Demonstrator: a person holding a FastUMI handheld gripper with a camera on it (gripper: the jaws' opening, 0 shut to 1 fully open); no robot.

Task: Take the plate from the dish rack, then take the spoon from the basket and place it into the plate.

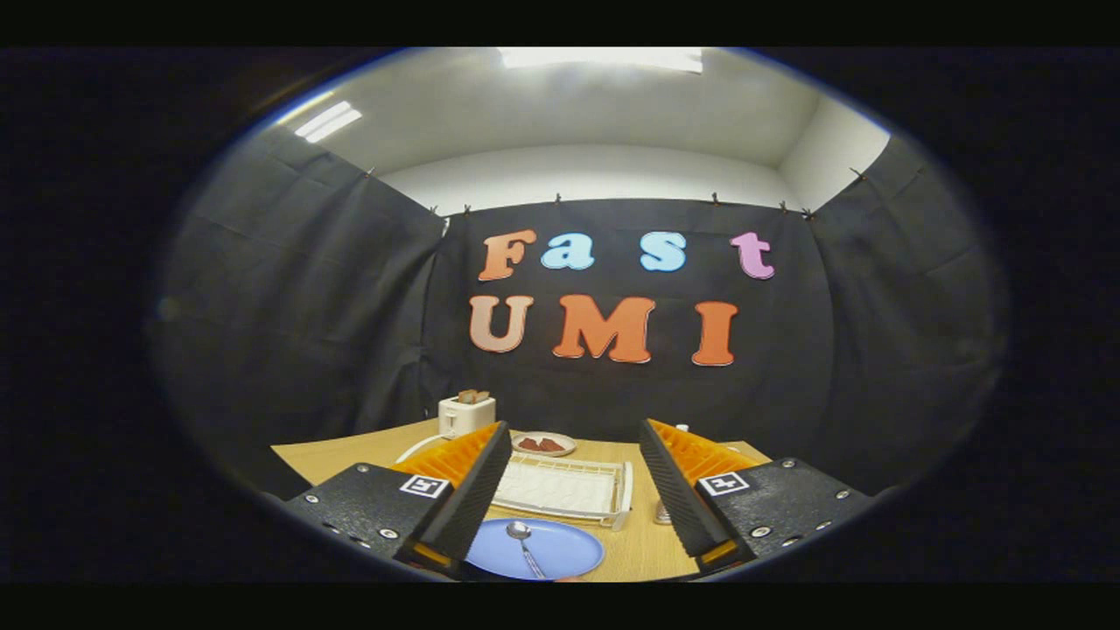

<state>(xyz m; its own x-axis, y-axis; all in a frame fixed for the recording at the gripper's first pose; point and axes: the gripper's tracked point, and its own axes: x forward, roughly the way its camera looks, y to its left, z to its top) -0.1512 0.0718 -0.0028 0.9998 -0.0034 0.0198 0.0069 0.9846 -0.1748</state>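
Gripper: we see the fingers spread wide, grasping nothing.
Plate: on the table, low between the fingers.
Spoon: lying in the plate.
Rack: just beyond the plate, nothing in it.
Toaster: at the table's far left edge.

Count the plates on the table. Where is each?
2: a blue plate holding the spoon, between the open tool's fingers; a small plate beyond the rack. Others may be hidden.
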